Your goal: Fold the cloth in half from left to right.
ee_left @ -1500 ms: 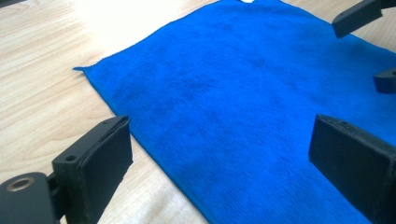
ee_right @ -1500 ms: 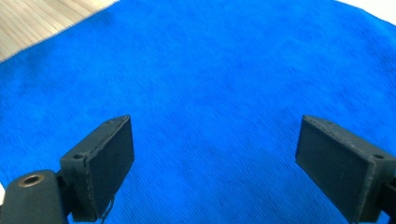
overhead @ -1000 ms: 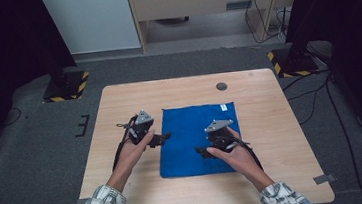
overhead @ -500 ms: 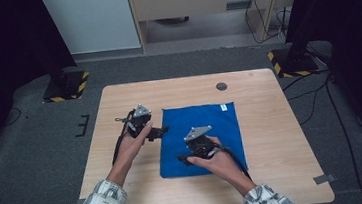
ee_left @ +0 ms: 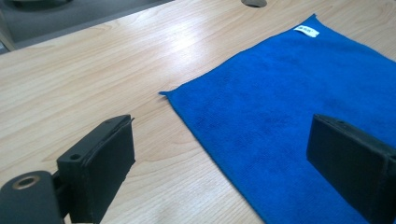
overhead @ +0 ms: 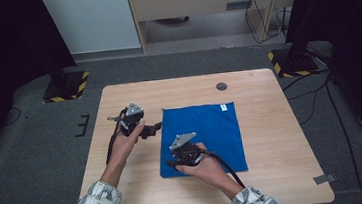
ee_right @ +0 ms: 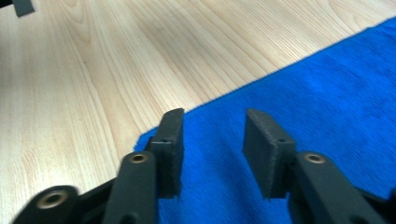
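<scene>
While both hands work at the wooden surface (overhead: 271,123), entries are placed relative to the blue cloth (overhead: 212,129).

Cloth: lies flat on the surface, spread out, white tag (overhead: 223,107) at its far right corner; no fold visible.

Left claw (overhead: 157,127): just off the cloth's far left corner, over bare wood, pointing toward the cloth. Jaws stand wide apart; in the left gripper view one jaw sits over wood, the other over blue fabric, nothing between them.

Right claw (overhead: 171,164): at the cloth's near left corner. Jaws partly apart, and they have just been closing. In the right gripper view both pads (ee_right: 266,149) hang over blue fabric just inside the cloth's left edge; whether they touch it I cannot tell. No fabric is pinched or lifted between them.

Change, right hand: a second ago it was over the cloth's right half, near the near edge; it has since crossed to the near left corner.

Change, left hand: nearly the same spot beside the cloth's left edge, shifted slightly toward the cloth.

Change, cloth: same place and outline as before.

Other: dark round hole (overhead: 221,86) in the surface beyond the cloth's far edge.
</scene>
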Action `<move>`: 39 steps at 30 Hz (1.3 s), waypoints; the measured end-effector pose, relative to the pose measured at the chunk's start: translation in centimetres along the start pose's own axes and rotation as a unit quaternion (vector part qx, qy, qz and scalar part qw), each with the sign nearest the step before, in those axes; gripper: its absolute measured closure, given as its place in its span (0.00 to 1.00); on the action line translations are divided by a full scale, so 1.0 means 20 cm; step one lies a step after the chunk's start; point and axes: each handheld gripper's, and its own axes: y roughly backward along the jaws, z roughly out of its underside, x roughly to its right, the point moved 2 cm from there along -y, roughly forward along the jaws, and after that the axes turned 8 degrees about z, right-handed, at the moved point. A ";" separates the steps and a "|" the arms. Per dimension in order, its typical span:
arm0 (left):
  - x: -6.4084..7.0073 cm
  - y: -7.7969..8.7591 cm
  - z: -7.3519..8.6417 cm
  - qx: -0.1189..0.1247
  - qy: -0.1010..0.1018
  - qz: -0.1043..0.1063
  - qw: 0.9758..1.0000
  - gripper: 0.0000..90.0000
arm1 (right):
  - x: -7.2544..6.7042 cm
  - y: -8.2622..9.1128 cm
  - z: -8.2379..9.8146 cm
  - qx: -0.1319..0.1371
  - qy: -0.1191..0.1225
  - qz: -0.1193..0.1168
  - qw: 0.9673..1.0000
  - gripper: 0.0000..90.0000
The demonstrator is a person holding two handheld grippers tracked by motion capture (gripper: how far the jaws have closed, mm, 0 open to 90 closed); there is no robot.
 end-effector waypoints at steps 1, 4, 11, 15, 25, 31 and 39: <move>0.00 0.00 0.00 -0.001 -0.001 -0.001 1.000 0.08 | -0.01 0.00 0.00 0.002 0.000 -0.003 1.000 0.68; 0.00 0.00 0.00 -0.005 -0.001 -0.002 1.000 0.08 | -0.03 -0.01 -0.01 0.007 0.003 -0.005 1.000 0.73; -0.01 0.03 0.00 -0.006 0.006 -0.007 1.000 0.08 | -0.08 -0.03 -0.03 0.008 0.011 -0.015 1.000 0.82; -0.01 0.04 -0.01 -0.006 0.005 -0.006 1.000 0.08 | -0.11 -0.04 -0.03 0.008 0.016 -0.019 1.000 0.83; -0.01 0.03 0.00 -0.014 0.007 -0.004 1.000 0.08 | -0.19 -0.09 0.00 -0.012 0.039 -0.006 0.999 0.60; -0.03 0.03 0.00 -0.011 0.015 -0.005 1.000 0.09 | -0.21 -0.12 0.04 -0.030 0.048 0.005 0.998 0.55; -0.04 0.04 0.00 -0.008 0.026 -0.004 1.000 0.09 | -0.18 -0.11 0.06 -0.023 0.037 0.032 0.999 0.96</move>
